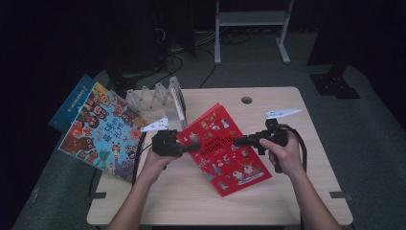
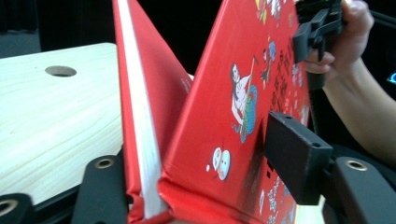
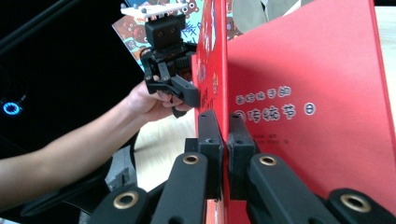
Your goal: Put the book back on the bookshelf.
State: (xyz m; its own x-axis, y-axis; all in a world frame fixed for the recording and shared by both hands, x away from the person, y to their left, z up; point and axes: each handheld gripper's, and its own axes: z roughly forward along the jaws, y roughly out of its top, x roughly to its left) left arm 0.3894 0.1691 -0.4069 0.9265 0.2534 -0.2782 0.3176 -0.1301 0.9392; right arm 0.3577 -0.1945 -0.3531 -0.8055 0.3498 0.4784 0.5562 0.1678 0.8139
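Right hand-held gripper (image 3: 223,140) clamped on red book's (image 1: 223,147) front cover at 3 o'clock; left hand-held gripper (image 2: 196,172) half-open, astride spine at 9 o'clock, pads not pressing.

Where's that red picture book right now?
In the high view the red book lies mid-table between the left gripper and the right gripper, its cover lifted, with a white folding rack just behind it to the left.

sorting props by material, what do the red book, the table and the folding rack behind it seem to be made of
Red book: seemingly a glossy printed hardcover with white paper pages; the stiff cover stands away from the page block in the left gripper view.
Table: pale wood or wood-look laminate, matte, with visible grain.
Folding rack: probably whitish plastic, though that is hard to tell in this light.
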